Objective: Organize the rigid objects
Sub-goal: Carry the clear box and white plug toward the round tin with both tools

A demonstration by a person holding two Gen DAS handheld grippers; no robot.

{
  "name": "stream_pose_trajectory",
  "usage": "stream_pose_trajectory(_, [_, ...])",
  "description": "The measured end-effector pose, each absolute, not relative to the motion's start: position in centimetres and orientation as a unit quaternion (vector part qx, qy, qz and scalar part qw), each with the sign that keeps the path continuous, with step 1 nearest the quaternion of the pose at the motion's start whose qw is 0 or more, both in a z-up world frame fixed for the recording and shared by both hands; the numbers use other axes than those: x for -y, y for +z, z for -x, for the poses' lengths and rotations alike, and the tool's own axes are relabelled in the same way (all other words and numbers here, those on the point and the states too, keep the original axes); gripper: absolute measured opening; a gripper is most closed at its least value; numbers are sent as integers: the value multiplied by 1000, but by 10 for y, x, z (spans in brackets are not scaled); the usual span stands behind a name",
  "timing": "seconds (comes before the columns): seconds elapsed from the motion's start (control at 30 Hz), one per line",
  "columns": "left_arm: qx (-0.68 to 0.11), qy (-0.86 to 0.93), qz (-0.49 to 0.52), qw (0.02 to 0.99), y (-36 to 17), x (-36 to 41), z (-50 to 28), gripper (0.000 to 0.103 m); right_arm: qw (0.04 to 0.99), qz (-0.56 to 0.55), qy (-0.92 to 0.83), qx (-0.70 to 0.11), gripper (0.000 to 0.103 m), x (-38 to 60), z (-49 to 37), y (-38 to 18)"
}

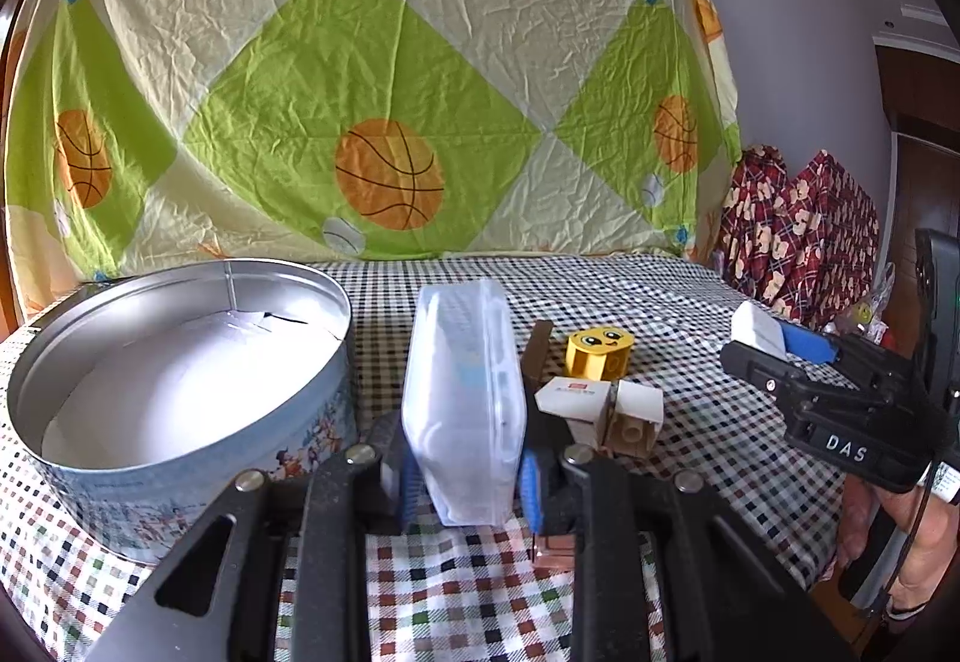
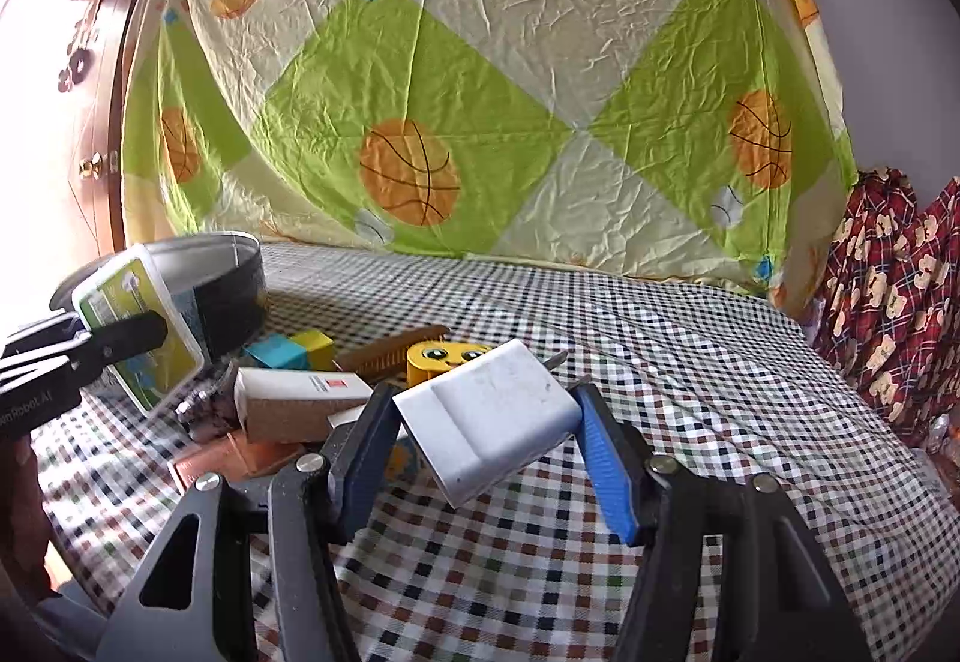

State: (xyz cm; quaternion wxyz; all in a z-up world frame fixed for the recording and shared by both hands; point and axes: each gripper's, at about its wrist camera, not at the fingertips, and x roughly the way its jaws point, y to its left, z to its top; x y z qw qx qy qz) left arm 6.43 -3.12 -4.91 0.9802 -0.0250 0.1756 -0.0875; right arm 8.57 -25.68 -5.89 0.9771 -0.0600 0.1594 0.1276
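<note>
**Both grippers hold an object beside the round tin**

The round metal tin (image 1: pixel 180 380) stands on the checked tablecloth (image 1: pixel 690 482), at the left. It has no lid on it. Inside it I see only a white lining on the bottom; no object lies in it.

The left gripper (image 1: pixel 465 476) is closed on a translucent plastic case (image 1: pixel 462 404), which stands on its narrow edge just to the right of the tin. The right gripper (image 2: pixel 492 434) has its jaws about half open and they press on a white charger plug (image 2: pixel 489 416), tilted, above the cloth.

Between them on the cloth lie a yellow smiley block (image 1: pixel 600 353), a small white carton (image 2: pixel 300 401), a brown comb (image 2: pixel 396 353) and a blue-yellow cube (image 2: pixel 291 350), close together.
</note>
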Motion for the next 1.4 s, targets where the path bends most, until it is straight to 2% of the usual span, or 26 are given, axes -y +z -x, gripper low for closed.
stream_pose_trajectory(0.6, [-158, -71, 24, 985, -48, 20, -58, 24, 978, 21, 149, -146, 61, 225, -83, -60])
stream_pose_trajectory(1.4, [-132, -45, 21, 990, -48, 3, -47, 24, 977, 48, 168, -121, 62, 185, -72, -61])
